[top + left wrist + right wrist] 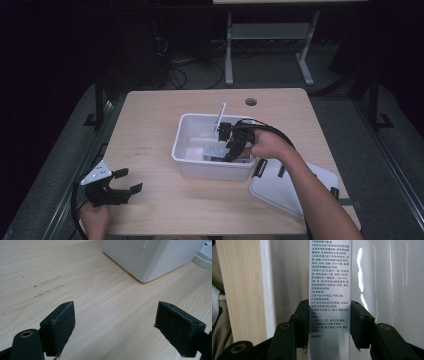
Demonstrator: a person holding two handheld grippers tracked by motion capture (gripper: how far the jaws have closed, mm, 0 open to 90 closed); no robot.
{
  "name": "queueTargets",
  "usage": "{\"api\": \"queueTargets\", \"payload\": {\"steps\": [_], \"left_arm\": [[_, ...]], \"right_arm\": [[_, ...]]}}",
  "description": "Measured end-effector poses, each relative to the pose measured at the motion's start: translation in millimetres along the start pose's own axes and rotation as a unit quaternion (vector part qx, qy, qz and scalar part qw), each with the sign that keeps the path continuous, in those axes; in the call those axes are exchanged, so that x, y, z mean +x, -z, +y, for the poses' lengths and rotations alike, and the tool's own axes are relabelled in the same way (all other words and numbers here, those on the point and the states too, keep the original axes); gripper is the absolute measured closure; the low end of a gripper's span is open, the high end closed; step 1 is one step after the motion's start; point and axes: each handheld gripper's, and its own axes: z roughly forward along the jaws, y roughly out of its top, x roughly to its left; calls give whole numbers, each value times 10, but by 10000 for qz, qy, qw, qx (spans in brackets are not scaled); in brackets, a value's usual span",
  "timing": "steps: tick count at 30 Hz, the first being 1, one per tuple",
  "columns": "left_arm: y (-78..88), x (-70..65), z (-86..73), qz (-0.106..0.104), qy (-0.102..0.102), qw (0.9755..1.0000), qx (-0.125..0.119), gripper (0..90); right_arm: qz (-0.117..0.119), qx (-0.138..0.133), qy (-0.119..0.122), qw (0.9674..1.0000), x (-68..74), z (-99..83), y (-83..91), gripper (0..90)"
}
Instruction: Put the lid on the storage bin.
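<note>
Your right gripper [329, 325] clamps the printed box [329, 290] inside the white bin [192, 150]; your left gripper [115, 325], beside the bin, gapes.

Table [165, 200] I'm working over looks like pale wood laminate — matt, fine grain, a few scuff marks in the left gripper view. Bin [186, 150] reads as white plastic, smooth and glossy, reflections streaking its inner wall. Boxed item [329, 290] in the right gripper [329, 326] looks like coated card, semi-gloss, printed with small black text. Gripper pads [61, 327] are black, matt, slightly rough and frayed at the edges. Lid [300, 192] — white plastic, smooth, duller sheen.
</note>
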Motion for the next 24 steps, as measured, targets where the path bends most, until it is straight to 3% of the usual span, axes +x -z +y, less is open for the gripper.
{"api": "queueTargets", "payload": {"steps": [24], "left_arm": [[22, 5, -5, 23, 3, 10000, -36, 155]], "right_arm": [[40, 215, 39, 9998, -4, 25, -141, 538]]}}
